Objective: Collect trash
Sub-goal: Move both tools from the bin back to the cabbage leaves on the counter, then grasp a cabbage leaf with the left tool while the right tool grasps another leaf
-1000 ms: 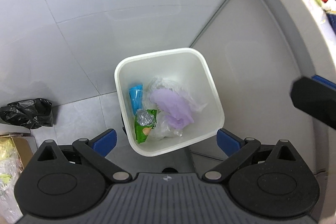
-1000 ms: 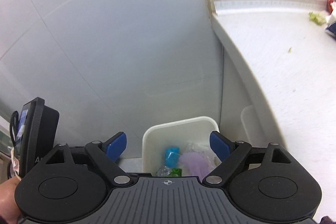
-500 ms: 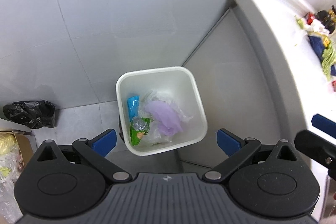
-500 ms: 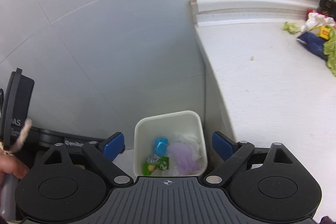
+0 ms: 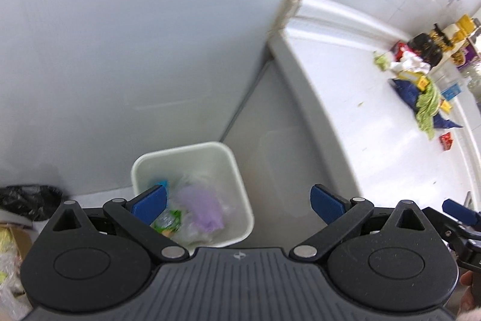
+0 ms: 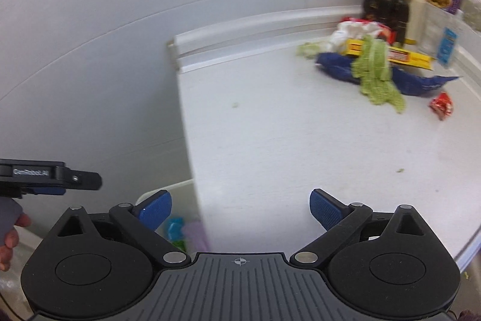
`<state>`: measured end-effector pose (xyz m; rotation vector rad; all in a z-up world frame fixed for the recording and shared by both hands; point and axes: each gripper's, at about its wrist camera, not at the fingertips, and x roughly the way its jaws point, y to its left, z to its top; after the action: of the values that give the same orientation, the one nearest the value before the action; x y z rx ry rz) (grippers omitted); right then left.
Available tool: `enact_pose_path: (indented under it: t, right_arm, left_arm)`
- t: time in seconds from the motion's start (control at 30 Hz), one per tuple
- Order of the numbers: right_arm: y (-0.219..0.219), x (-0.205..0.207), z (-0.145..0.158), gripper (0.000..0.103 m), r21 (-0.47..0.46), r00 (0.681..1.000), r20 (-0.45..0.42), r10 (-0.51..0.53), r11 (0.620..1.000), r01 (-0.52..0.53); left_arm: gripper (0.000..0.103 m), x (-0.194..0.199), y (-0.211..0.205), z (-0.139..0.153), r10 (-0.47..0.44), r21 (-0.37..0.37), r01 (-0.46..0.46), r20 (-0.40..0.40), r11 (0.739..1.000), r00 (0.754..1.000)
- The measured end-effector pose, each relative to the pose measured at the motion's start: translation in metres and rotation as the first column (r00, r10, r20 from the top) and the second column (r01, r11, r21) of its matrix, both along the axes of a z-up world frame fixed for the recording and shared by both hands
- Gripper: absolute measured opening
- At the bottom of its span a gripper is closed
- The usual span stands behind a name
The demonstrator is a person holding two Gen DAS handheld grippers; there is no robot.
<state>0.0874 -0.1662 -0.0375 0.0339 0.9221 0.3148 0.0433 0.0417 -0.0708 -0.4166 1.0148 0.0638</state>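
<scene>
While both grippers, left [image 5: 237, 202] and right [image 6: 240, 205], gape empty, reach phase: next, right grabs lettuce [image 6: 377, 74] near worktop [image 6: 270, 140] back edge.

Right hand-held gripper [image 6: 240, 205] agape — trash pile [image 6: 375, 65] on counter [image 6: 270, 140].

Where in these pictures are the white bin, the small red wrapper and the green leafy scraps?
white bin [image 5: 240, 200]: left wrist view, bare inner right wall.
red wrapper [image 6: 441, 106]: right wrist view, middle of the crumpled packet.
green leafy scraps [image 6: 377, 74]: right wrist view, centre of the leaf heap.
</scene>
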Motion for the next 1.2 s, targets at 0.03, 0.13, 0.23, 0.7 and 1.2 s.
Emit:
enact_pose_path:
  t: [0.03, 0.13, 0.23, 0.7, 1.2]
  right_arm:
    - [-0.008, 0.003, 0.0, 0.1, 0.001, 1.0, 0.002, -0.016, 1.0, 0.016]
    - [-0.03, 0.013, 0.002, 0.1, 0.003, 0.998, 0.012, -0.065, 0.998, 0.065]
    - [-0.05, 0.021, 0.006, 0.1, 0.014, 0.995, 0.026, -0.098, 0.995, 0.097]
    - [-0.109, 0.09, 0.004, 0.1, 0.055, 0.982, 0.083, -0.171, 0.984, 0.167]
    - [-0.132, 0.143, 0.011, 0.093, 0.192, 0.955, 0.197, -0.222, 0.964, 0.185]
  left_arm:
    - [0.102, 0.004, -0.005, 0.002, -0.008, 0.002, 0.008, 0.008, 1.0, 1.0]
    - [0.102, 0.02, -0.019, 0.006, -0.036, 0.011, 0.036, 0.028, 0.999, 0.999]
    - [0.102, 0.041, -0.032, 0.01, -0.066, 0.027, 0.065, 0.044, 0.997, 0.997]
    - [0.102, 0.152, -0.106, 0.03, -0.286, 0.157, 0.266, 0.118, 0.951, 0.951]
    - [0.073, 0.25, -0.161, 0.023, -0.488, 0.207, 0.452, 0.18, 0.867, 0.854]
